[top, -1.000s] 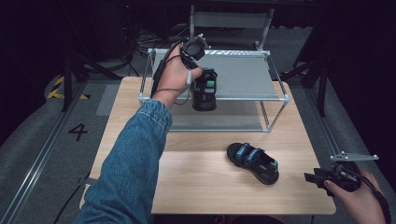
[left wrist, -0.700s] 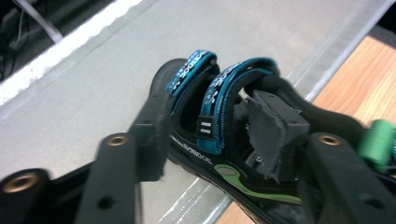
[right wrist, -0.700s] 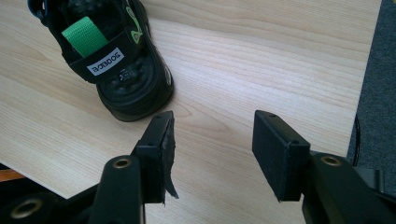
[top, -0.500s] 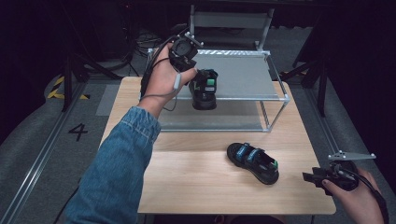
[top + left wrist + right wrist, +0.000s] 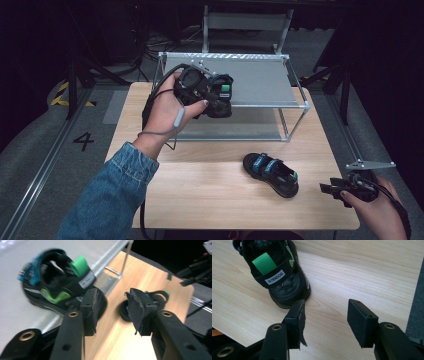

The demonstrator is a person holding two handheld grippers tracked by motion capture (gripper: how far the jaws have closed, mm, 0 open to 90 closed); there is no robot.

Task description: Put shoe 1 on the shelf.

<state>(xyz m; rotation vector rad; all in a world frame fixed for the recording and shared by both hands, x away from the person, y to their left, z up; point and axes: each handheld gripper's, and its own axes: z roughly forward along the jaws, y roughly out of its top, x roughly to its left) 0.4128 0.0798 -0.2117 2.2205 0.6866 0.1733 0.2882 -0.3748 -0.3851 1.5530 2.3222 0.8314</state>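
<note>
- While the left gripper (image 5: 212,97) hovers at the rack's (image 5: 295,102) near-left corner, its jaws stand apart with nothing between them; they have just been closing.
- From the left gripper view, one sandal (image 5: 58,283) lies on the rack shelf at about 10 o'clock from the jaws, heel tab toward the camera, just past the left pad and blurred.
- On the table (image 5: 200,200), a second sandal (image 5: 272,172) sits at about 5 o'clock from the rack, well apart from it.
- At the table's 4 o'clock corner, the right gripper (image 5: 332,189) is held near that sandal, jaws open and empty.
- Through the right gripper view, the sandal's heel (image 5: 287,293) lies at 11 o'clock, just beside the left pad.
</note>
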